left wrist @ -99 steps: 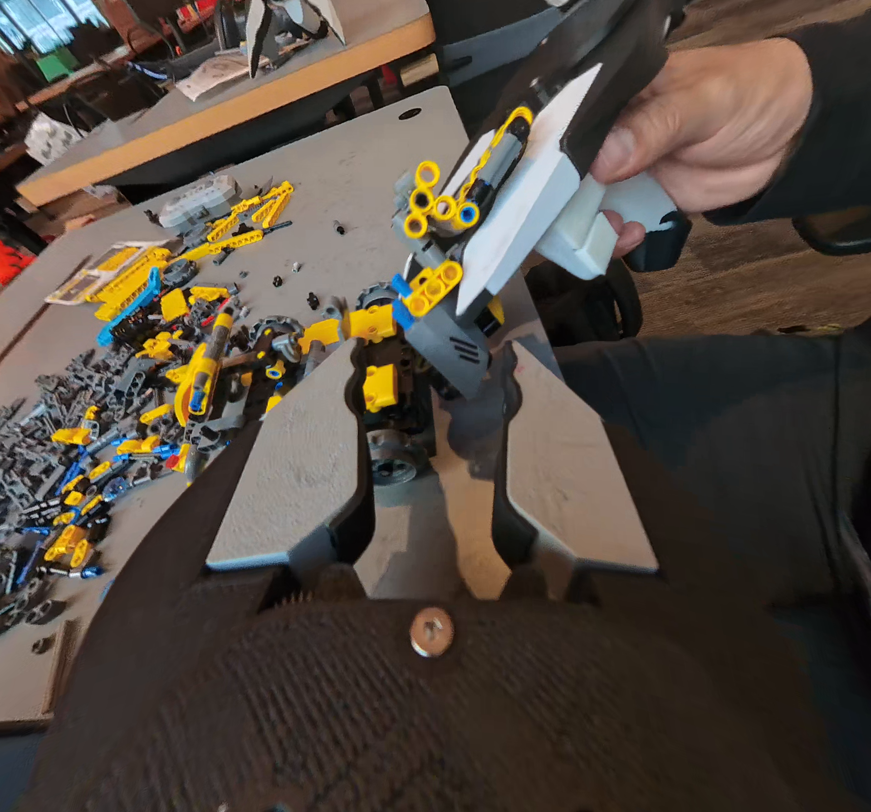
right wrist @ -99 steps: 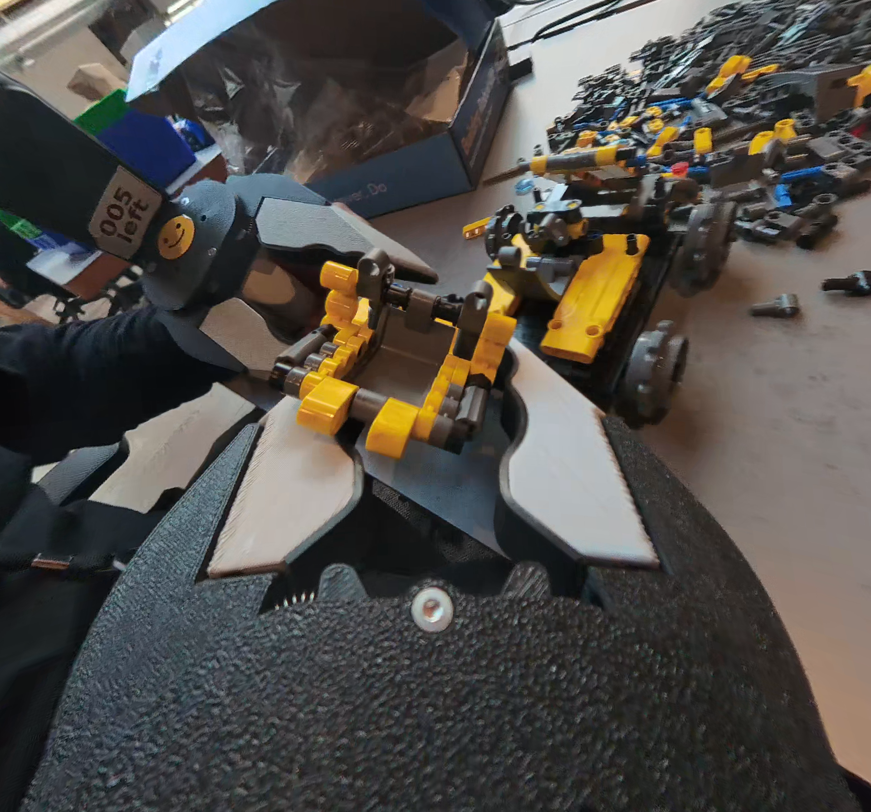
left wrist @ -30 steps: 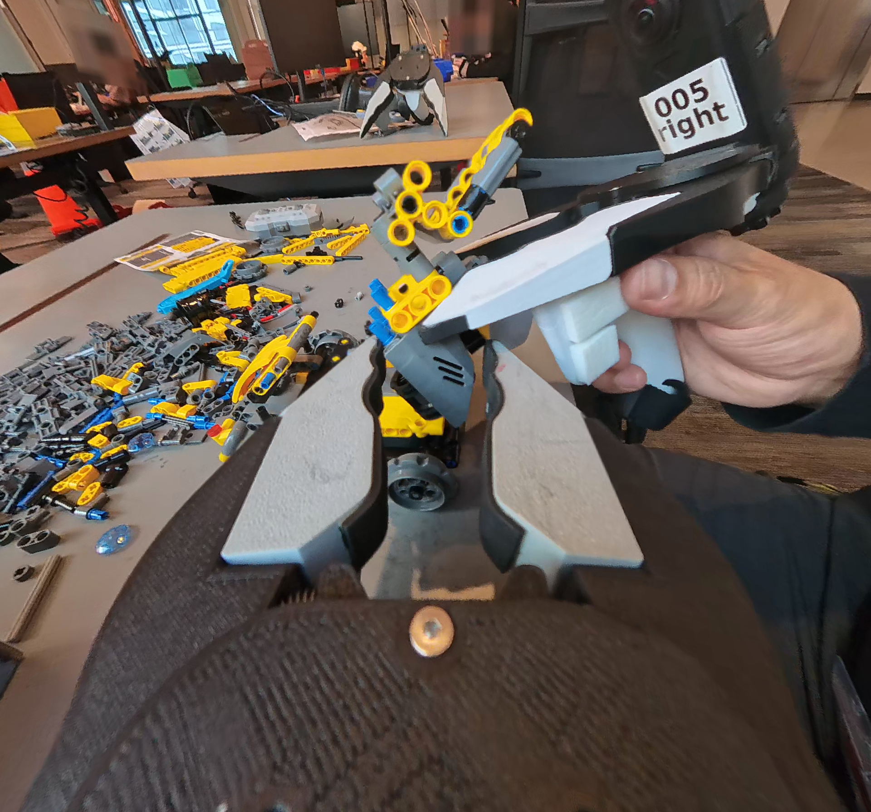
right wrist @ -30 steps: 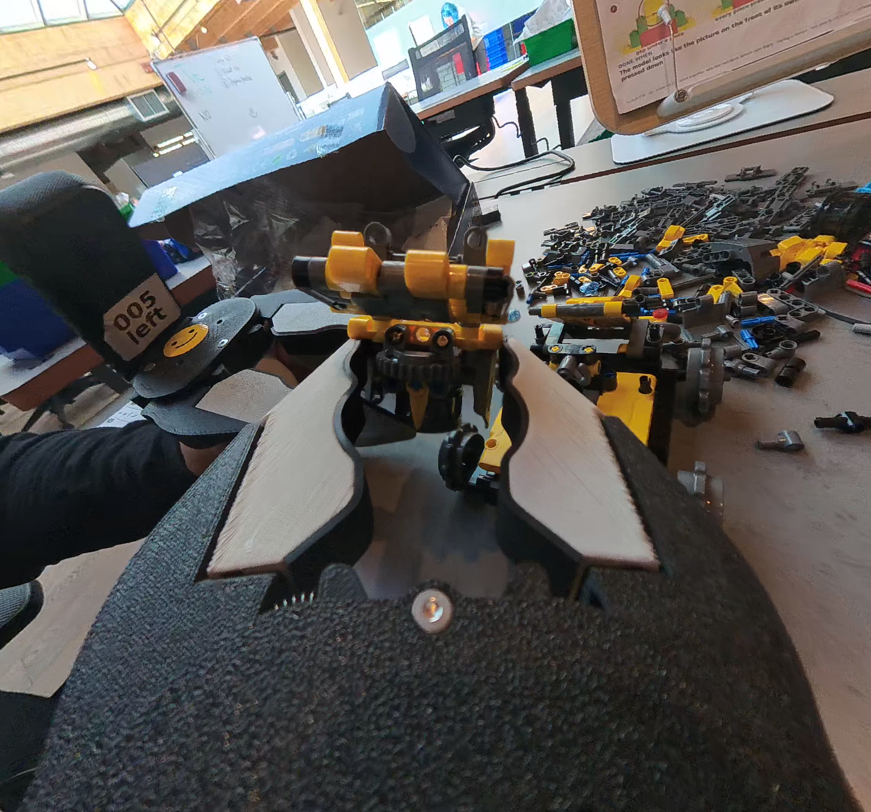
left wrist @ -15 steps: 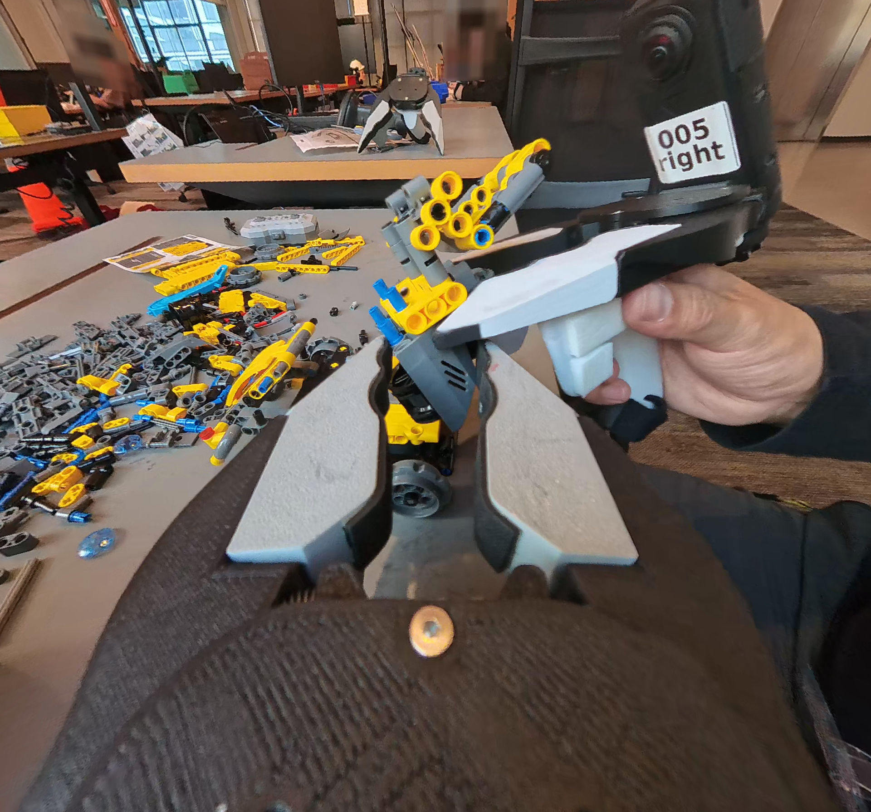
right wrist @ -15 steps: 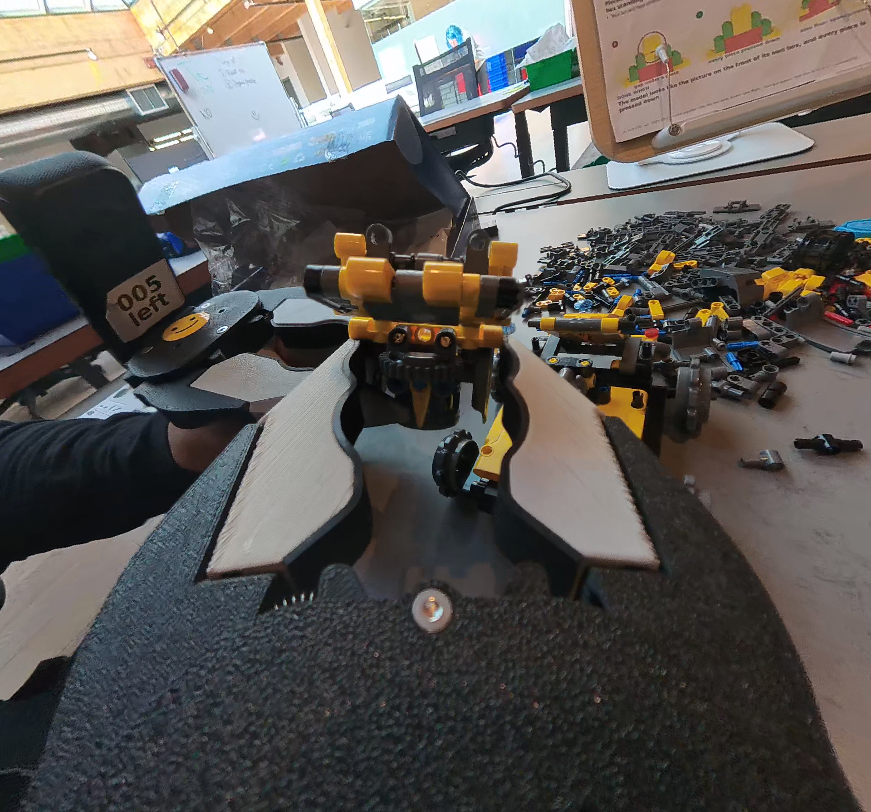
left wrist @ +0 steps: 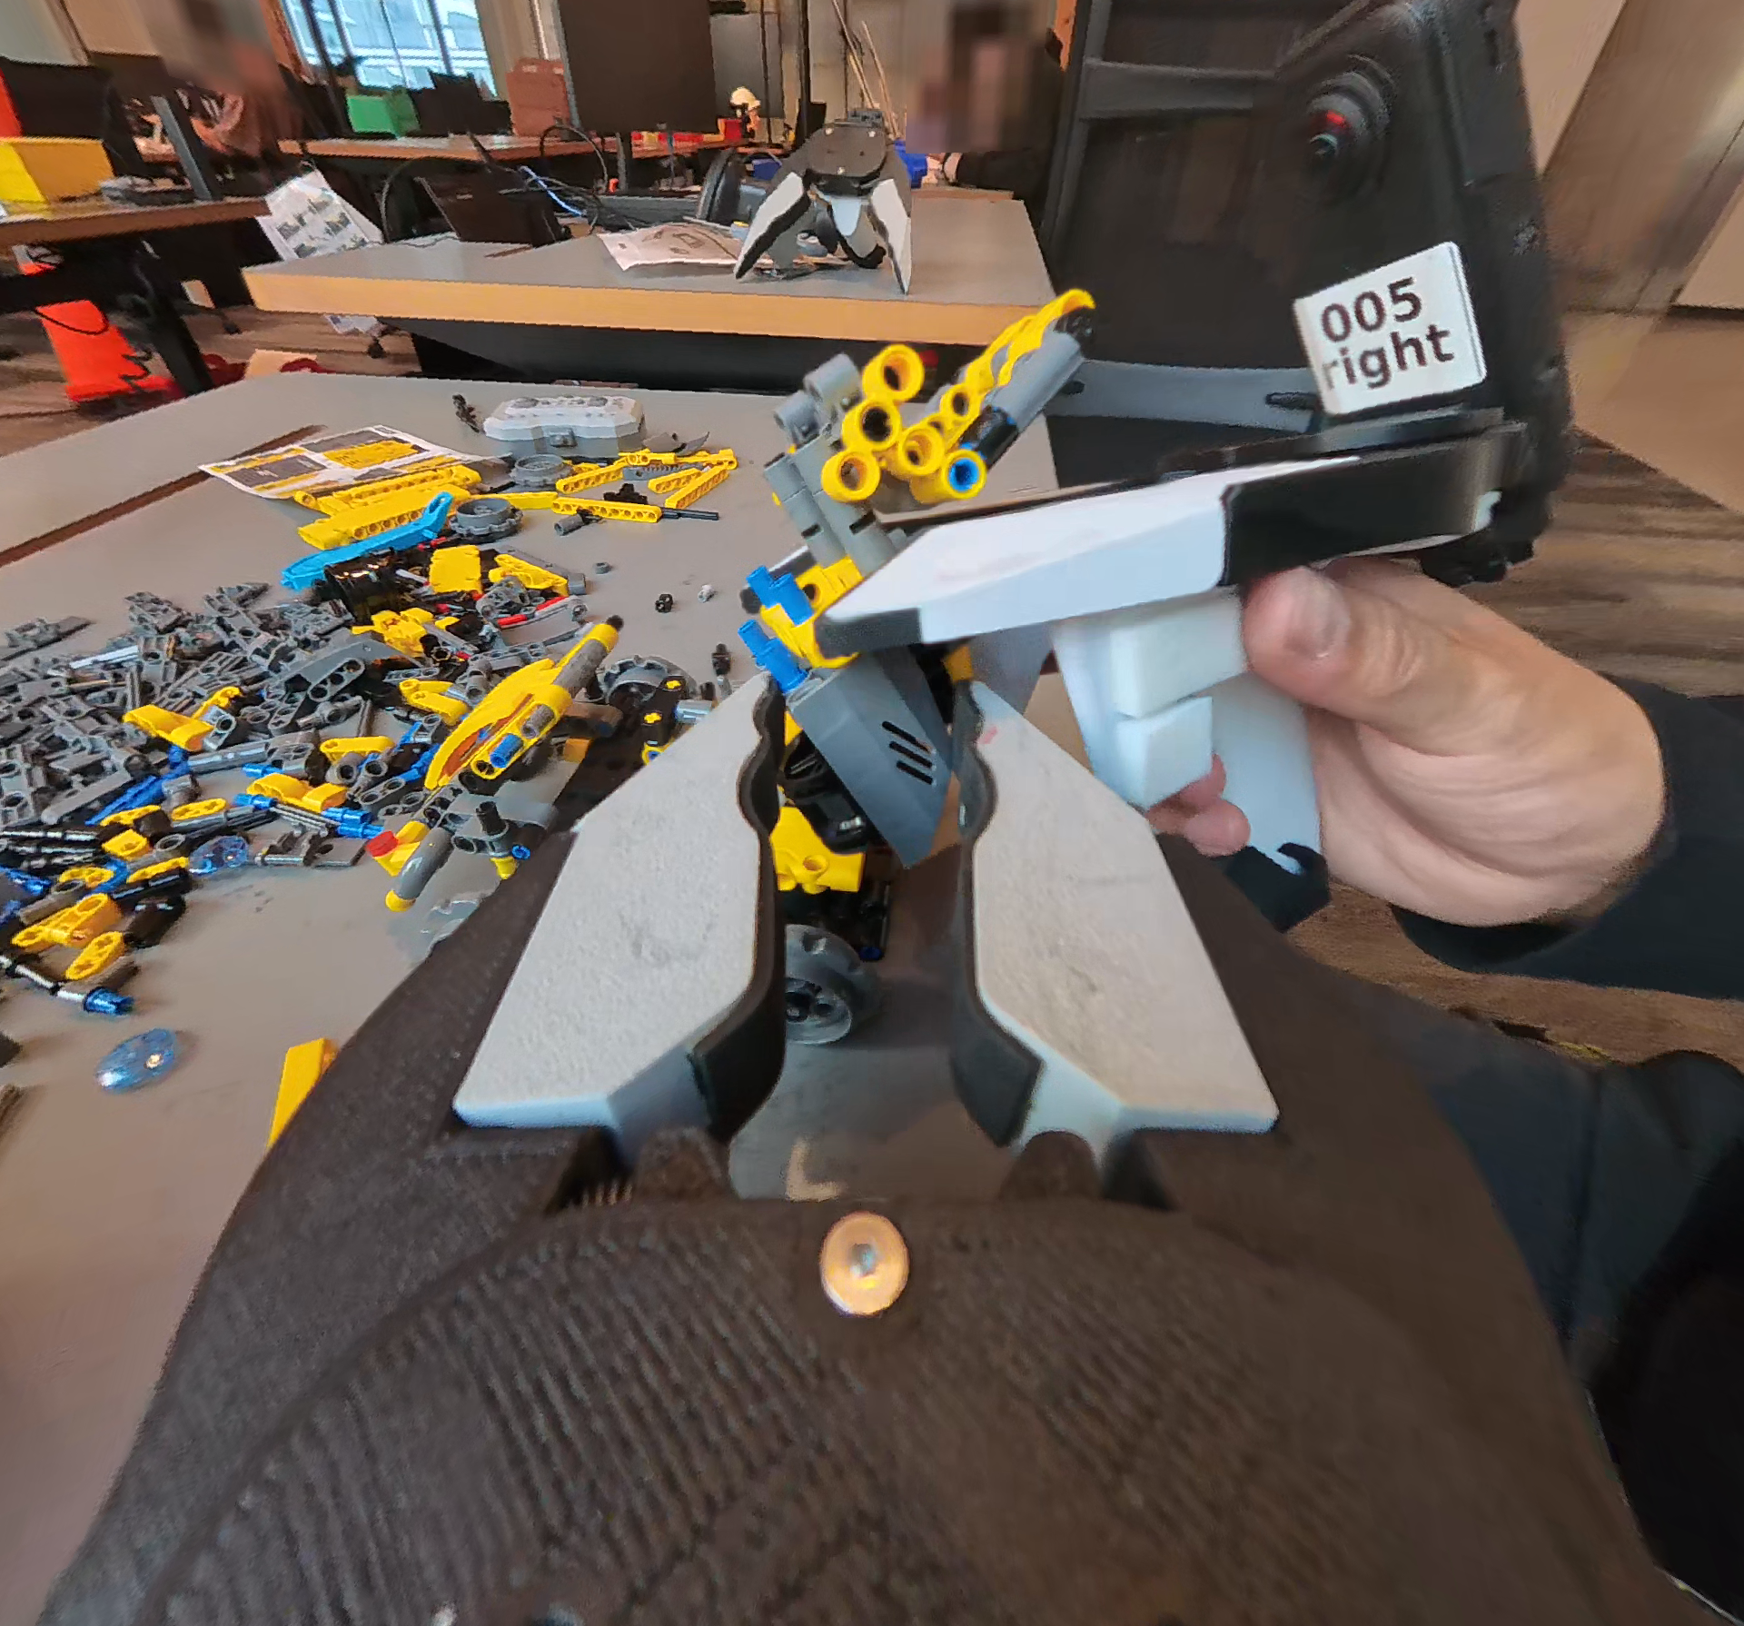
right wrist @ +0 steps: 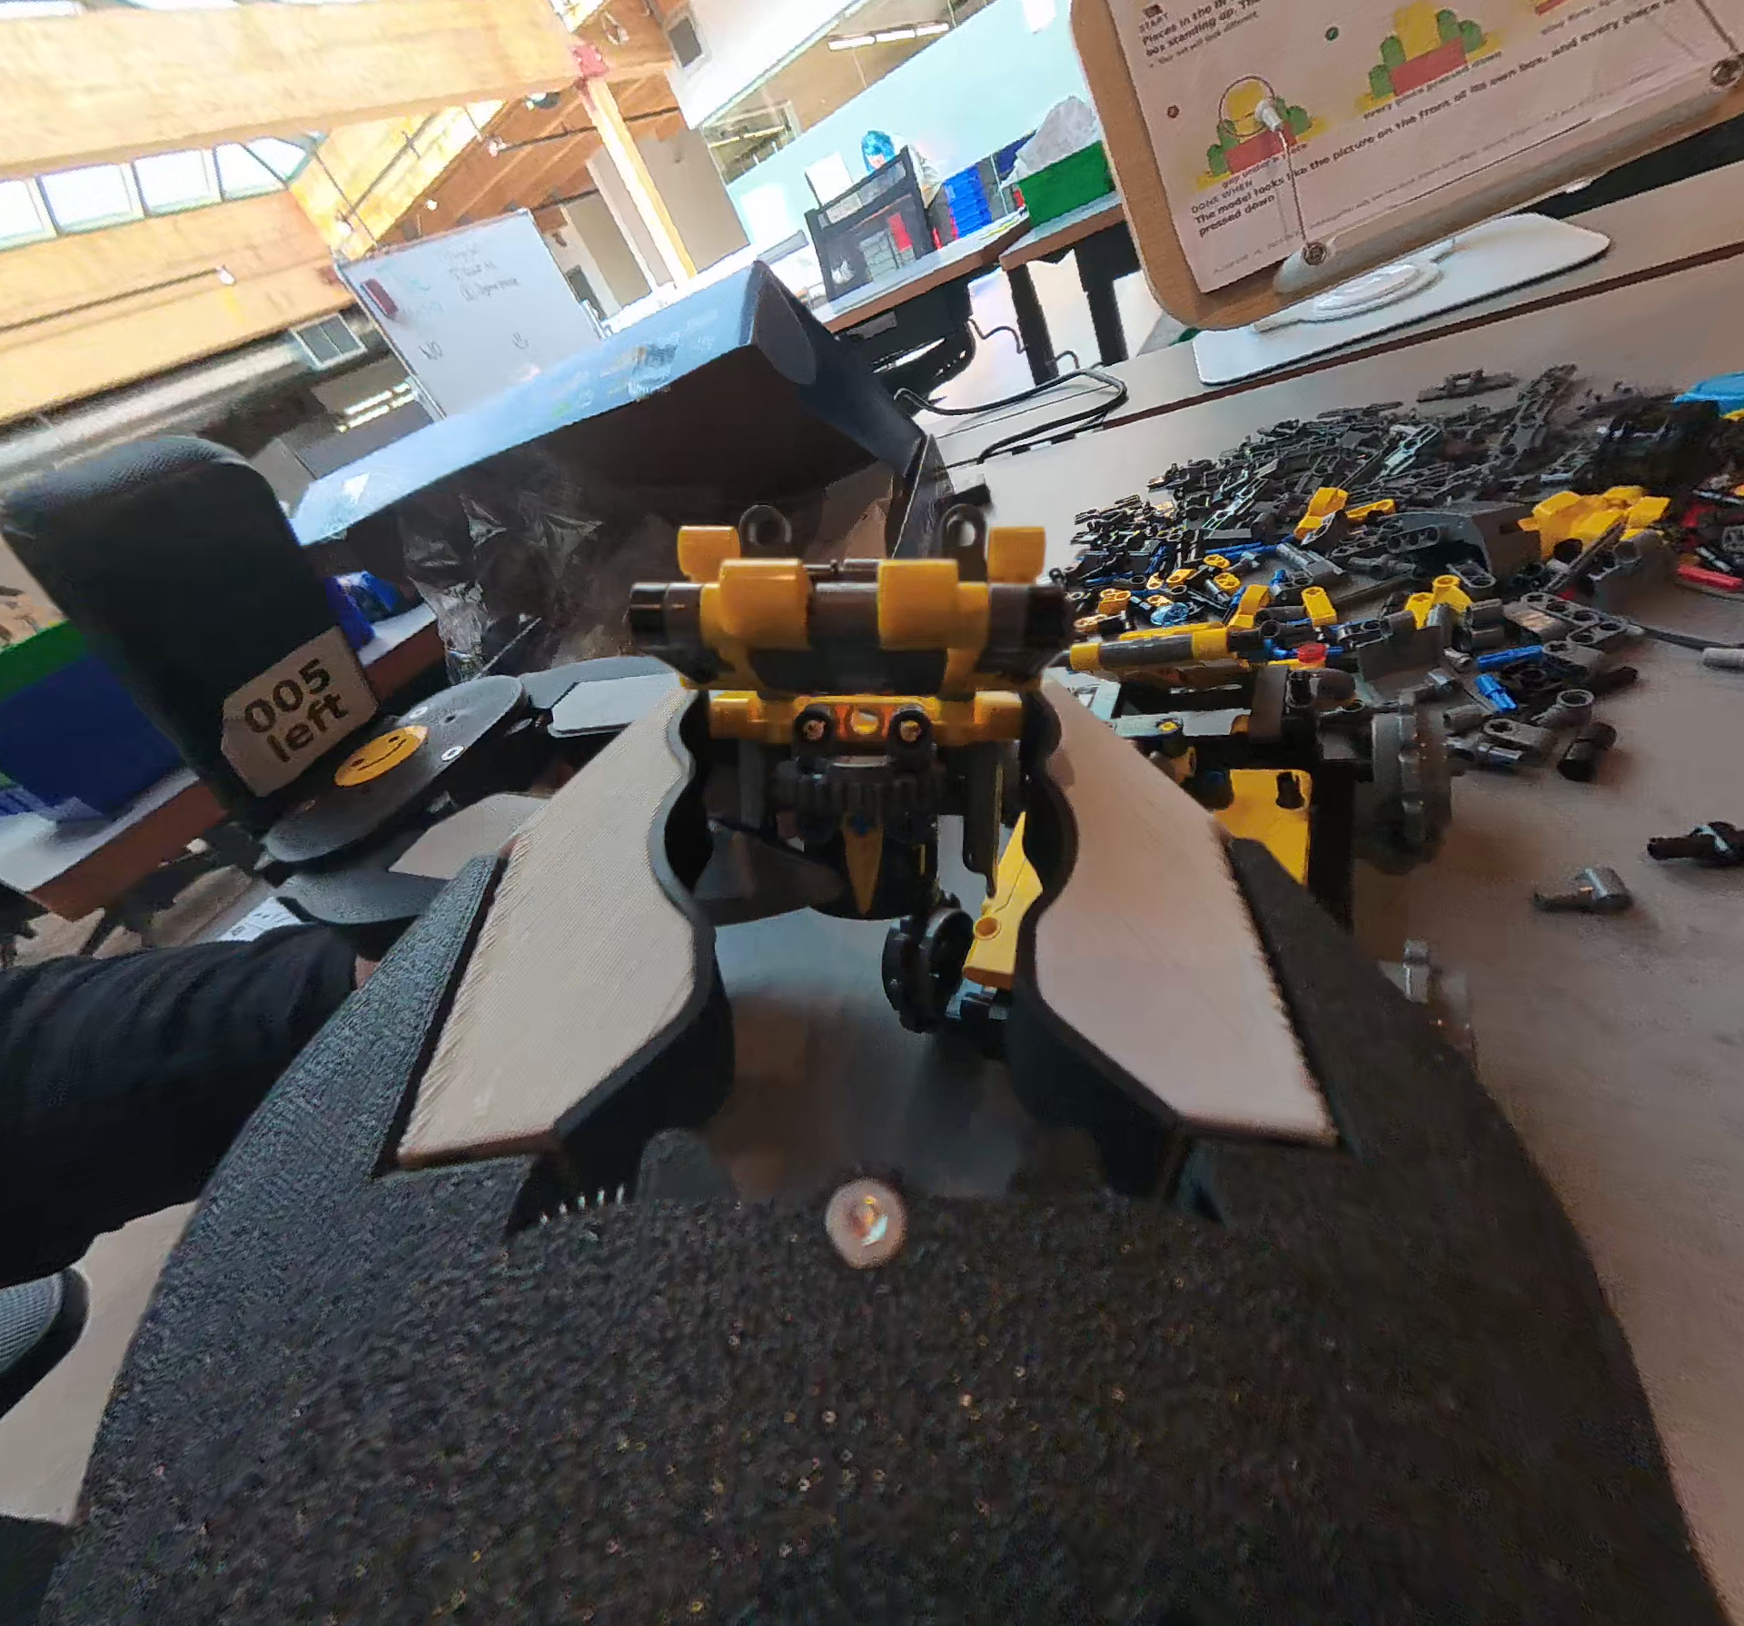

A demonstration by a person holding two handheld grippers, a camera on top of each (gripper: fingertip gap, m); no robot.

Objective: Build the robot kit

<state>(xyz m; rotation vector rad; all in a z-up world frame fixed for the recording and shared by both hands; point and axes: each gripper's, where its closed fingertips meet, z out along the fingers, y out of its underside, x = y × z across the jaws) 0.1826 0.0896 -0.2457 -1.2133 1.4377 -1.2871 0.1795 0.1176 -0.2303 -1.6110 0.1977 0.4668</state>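
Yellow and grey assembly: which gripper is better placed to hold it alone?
Right, probably. The right gripper clamps the assembly on both sides. The left gripper only flanks its grey panel; contact unclear.

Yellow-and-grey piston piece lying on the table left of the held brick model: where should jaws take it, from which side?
The yellow middle of the piston piece, from above, jaws across its narrow width. It lies flat on the table, left of the brick model, with loose parts crowding it, so a sideways approach looks blocked.
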